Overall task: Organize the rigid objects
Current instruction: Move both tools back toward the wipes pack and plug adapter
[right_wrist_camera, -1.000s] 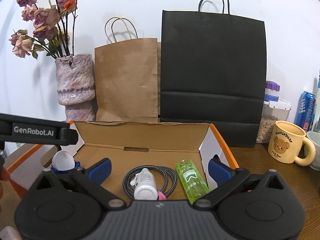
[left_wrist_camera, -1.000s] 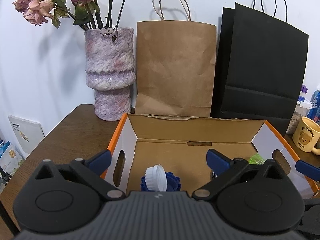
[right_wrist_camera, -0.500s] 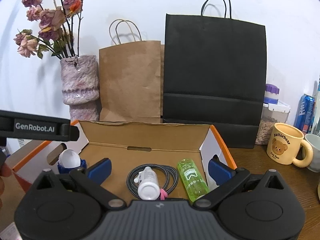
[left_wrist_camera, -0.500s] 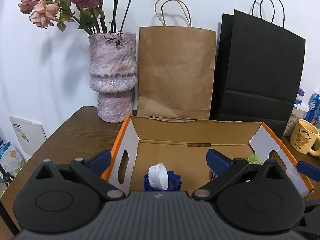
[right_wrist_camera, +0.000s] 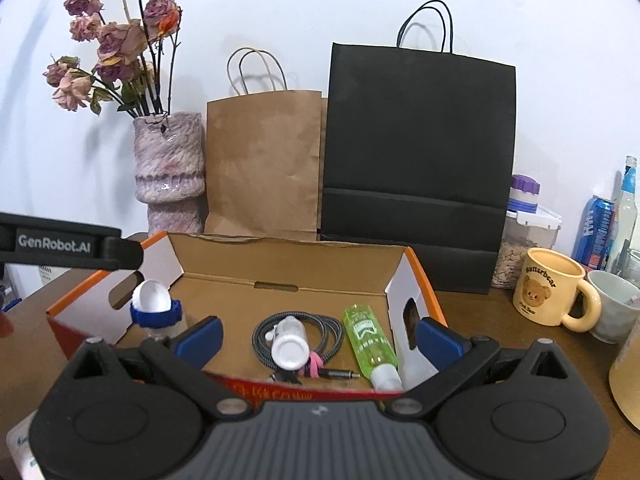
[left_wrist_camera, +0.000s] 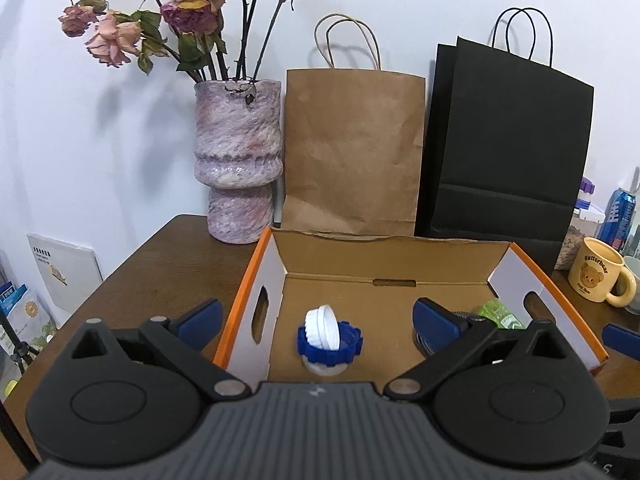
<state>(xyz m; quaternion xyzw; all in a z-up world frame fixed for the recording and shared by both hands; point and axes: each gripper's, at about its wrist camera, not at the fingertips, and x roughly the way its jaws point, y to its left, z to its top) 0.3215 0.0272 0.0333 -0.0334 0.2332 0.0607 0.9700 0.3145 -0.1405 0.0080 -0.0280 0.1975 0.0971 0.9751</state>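
An open cardboard box (left_wrist_camera: 384, 258) with orange edges sits on the brown table. At its left end stands a small jar with a blue ribbed collar and a flipped-up white lid (left_wrist_camera: 326, 338). The right wrist view shows the same jar (right_wrist_camera: 156, 308), a coiled grey cable (right_wrist_camera: 332, 330), a white bottle (right_wrist_camera: 290, 346) lying on the coil, and a green bottle (right_wrist_camera: 370, 342) lying beside it. My left gripper (left_wrist_camera: 318, 316) hangs open over the near edge of the box with nothing between its fingers. My right gripper (right_wrist_camera: 319, 340) is open too, in front of the box (right_wrist_camera: 280, 256).
A mottled pink vase (left_wrist_camera: 238, 160) of dried roses, a brown paper bag (left_wrist_camera: 352, 152) and a black paper bag (left_wrist_camera: 504, 148) stand against the wall behind the box. At the right are a yellow bear mug (right_wrist_camera: 550, 292), a white cup (right_wrist_camera: 614, 306), cans and a storage jar (right_wrist_camera: 524, 240).
Both grippers have drawn back and up from the box, so more of its floor and contents shows. Both stay open and nothing in the box has moved.
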